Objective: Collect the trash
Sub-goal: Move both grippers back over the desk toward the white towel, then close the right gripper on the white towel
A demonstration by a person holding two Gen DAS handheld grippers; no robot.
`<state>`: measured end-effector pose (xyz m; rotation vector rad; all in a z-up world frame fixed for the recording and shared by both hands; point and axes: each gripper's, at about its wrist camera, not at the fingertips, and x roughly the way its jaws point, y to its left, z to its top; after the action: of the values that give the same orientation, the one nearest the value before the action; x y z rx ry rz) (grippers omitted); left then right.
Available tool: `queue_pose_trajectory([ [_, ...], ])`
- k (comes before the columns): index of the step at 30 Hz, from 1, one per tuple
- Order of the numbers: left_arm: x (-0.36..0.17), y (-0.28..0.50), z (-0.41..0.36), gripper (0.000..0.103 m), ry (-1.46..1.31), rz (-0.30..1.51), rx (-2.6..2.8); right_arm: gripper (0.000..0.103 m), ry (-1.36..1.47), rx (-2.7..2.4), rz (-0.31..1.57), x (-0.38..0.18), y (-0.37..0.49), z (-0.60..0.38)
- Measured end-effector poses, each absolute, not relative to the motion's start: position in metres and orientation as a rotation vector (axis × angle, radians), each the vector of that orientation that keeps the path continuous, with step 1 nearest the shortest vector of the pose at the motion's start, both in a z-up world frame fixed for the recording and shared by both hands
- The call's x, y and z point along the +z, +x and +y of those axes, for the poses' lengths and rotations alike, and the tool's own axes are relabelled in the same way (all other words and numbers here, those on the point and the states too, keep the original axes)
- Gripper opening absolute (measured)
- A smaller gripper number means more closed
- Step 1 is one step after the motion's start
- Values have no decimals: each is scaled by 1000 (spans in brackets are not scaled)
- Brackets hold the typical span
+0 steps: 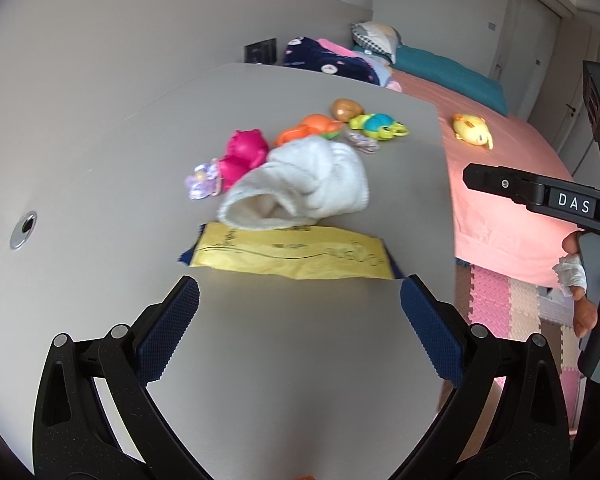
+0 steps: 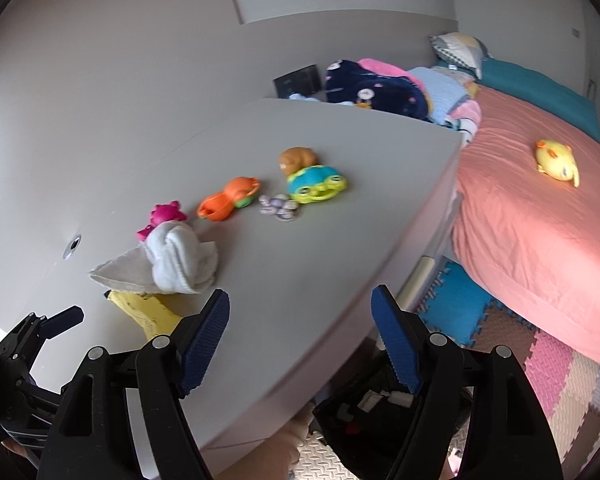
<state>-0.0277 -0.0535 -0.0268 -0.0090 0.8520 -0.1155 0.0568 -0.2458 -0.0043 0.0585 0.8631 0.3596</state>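
Lying flat, the yellow wrapper (image 1: 292, 256) runs crosswise before the wide-open, empty left hand-held gripper (image 1: 300, 292).

- Yellow wrapper (image 1: 292, 258): 1 — flat on the grey table (image 1: 300, 360).
- White cloth (image 1: 300, 184): 1, bunched.
- Plastic toys on table: 4 — pink (image 1: 244, 154), orange (image 1: 308, 128), brown (image 1: 345, 109), green-and-blue (image 1: 378, 124).
- Small purple crumpled bits: 2 (image 1: 202, 182) (image 1: 362, 141).
- Yellow toy on bed (image 1: 472, 130): 1.
- Pillows: 1 (image 1: 376, 38).
- Metal-ringed holes in tabletop: 1 (image 1: 23, 230).
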Motion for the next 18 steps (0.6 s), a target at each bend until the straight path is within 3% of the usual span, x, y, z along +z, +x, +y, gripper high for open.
queue_pose_trajectory([
  [18,-41,-25,0,97,-79,899,-6,74,14,543,892,-15,85,-167],
])
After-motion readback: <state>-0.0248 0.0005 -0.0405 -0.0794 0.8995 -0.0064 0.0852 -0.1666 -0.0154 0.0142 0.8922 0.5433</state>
